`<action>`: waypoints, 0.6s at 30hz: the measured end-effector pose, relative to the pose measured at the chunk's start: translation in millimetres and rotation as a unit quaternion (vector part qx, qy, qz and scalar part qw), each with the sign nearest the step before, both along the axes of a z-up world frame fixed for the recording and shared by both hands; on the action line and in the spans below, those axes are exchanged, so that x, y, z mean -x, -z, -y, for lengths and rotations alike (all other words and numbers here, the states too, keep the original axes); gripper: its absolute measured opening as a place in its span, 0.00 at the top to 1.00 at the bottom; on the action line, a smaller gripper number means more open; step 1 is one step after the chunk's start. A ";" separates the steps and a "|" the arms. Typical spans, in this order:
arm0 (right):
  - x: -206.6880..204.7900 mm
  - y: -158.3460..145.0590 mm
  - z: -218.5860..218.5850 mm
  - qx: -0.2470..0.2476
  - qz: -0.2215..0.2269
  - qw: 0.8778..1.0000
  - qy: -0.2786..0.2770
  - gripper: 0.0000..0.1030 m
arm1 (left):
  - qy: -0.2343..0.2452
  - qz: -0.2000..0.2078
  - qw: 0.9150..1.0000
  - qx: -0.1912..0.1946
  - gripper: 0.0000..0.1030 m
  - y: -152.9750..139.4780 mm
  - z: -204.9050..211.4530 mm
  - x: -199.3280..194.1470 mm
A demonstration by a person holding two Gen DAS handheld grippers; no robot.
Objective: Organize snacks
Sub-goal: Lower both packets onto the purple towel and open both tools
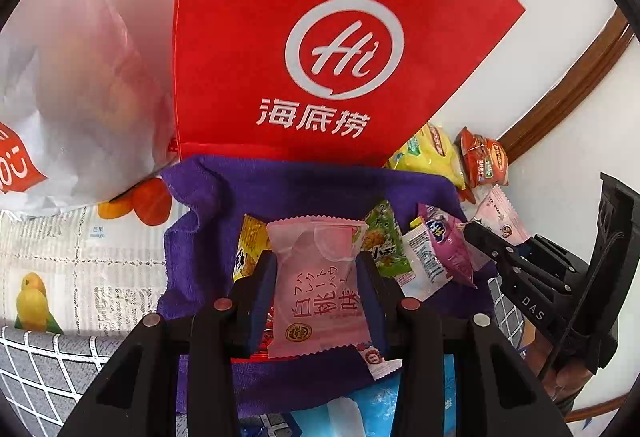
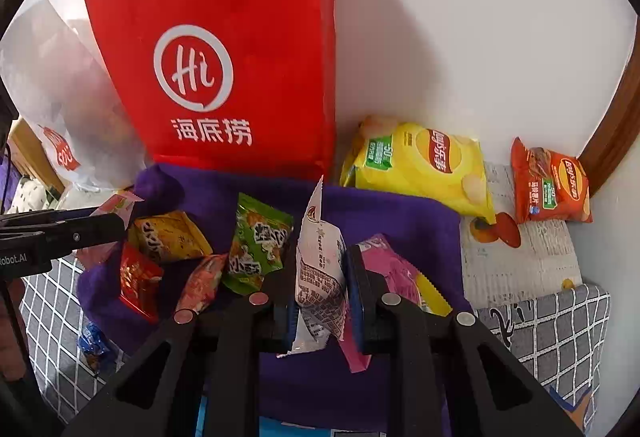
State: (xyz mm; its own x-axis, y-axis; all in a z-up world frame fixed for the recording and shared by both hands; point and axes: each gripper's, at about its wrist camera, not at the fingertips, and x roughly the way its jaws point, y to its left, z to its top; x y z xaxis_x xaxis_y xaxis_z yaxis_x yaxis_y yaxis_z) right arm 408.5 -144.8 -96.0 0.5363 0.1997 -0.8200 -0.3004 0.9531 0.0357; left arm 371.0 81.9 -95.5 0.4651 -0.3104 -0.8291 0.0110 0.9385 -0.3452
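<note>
Left wrist view shows the red bag (image 1: pixel 280 37) upright behind the purple cloth (image 1: pixel 280 181); judging by that, each packet should be released only where it belongs. Both grippers tilt steeply down: left gripper (image 1: pixel 316 269) pinches a pink packet (image 1: pixel 316 289), right gripper (image 2: pixel 320 277) a white packet (image 2: pixel 320 269)

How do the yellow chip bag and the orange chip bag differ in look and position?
The yellow chip bag looks clearly larger than the orange chip bag. The yellow one lies next to the red paper bag, with a corner at the purple cloth; the orange one sits apart, further right, near the wooden trim. The yellow bag has a green label toward its left end, the orange bag one in its middle. Both carry the same oval logo and lean by the wall.
</note>
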 end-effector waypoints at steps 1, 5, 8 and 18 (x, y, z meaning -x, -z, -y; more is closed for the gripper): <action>-0.2 1.0 0.5 0.002 0.000 1.000 0.000 0.80 | 0.001 -0.002 1.000 0.000 0.63 1.2 0.1 -0.3; -2.2 7.1 0.7 0.017 -0.006 1.000 0.002 0.80 | 0.003 -0.010 1.000 -0.002 0.63 4.4 0.6 -1.7; -3.7 11.3 0.5 0.019 -0.014 1.000 0.003 0.80 | 0.007 -0.015 1.000 -0.002 0.62 6.9 3.5 -3.3; -1.6 13.7 -7.2 0.033 -0.012 0.999 -0.010 0.79 | 0.017 -0.025 1.000 -0.008 0.62 16.4 12.8 -6.2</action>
State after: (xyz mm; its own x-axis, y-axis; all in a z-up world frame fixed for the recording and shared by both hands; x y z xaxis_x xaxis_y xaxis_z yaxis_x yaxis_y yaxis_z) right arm 410.0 -137.6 -109.7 0.5122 0.1565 -0.8445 -0.3201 0.9472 -0.0186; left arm 377.2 69.2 -111.9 0.4129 -0.3122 -0.8556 0.0265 0.9431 -0.3313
